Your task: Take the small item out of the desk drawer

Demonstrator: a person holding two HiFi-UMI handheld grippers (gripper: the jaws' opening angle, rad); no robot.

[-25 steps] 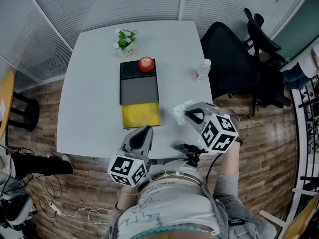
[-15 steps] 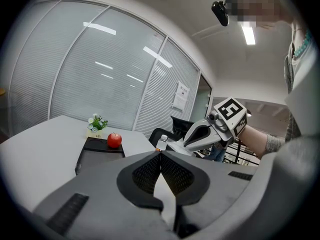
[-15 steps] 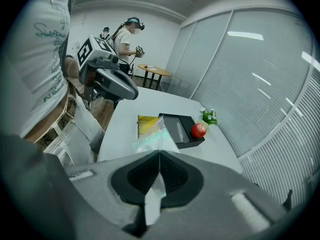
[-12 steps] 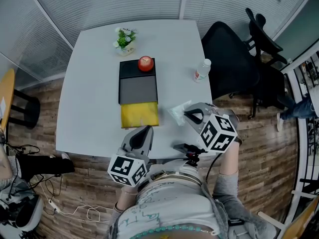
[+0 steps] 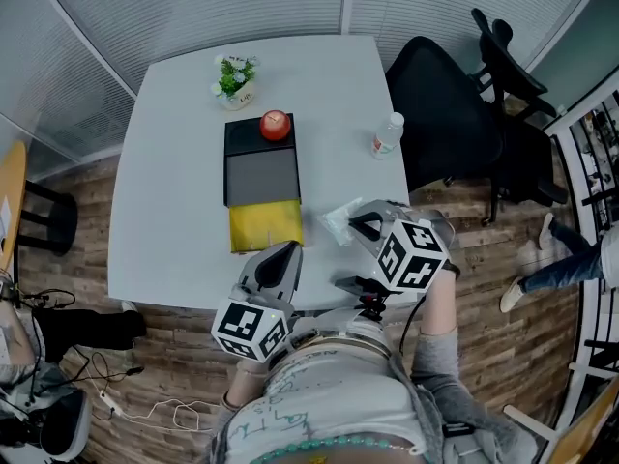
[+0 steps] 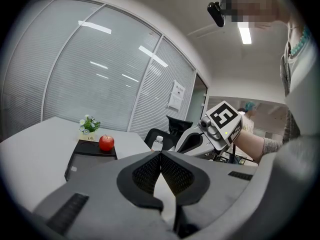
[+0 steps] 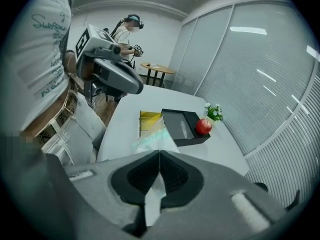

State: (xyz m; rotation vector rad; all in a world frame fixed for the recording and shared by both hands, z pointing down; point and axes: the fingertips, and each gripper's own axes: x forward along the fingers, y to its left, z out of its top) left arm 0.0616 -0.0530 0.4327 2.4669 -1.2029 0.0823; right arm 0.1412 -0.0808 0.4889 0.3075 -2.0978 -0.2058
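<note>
Grips a clear plastic packet (image 5: 339,219) in the right gripper (image 5: 356,224), jaws pressed together on its crumpled film, just right of centre in the head view, over the near rim of the white table (image 5: 164,191) and just right of the pulled-out yellow drawer (image 5: 264,226). Shows, in the right gripper view, the packet (image 7: 152,138) sticking out past the meeting jaw tips of the right gripper (image 7: 159,155), with a strip of film also visible in the slot beneath them. Carries the left gripper (image 5: 287,251) at lower centre, tips over the table's near edge below the drawer; presents its jaws closed tip to tip and empty in the left gripper view (image 6: 160,154). Leaves the black drawer unit (image 5: 261,158) at mid-table behind the yellow drawer, a red apple (image 5: 275,124) sitting on its far end. Places a small potted plant (image 5: 234,77) beyond that, a water bottle (image 5: 387,135) near the table's right edge and a black office chair (image 5: 440,114) further right
</note>
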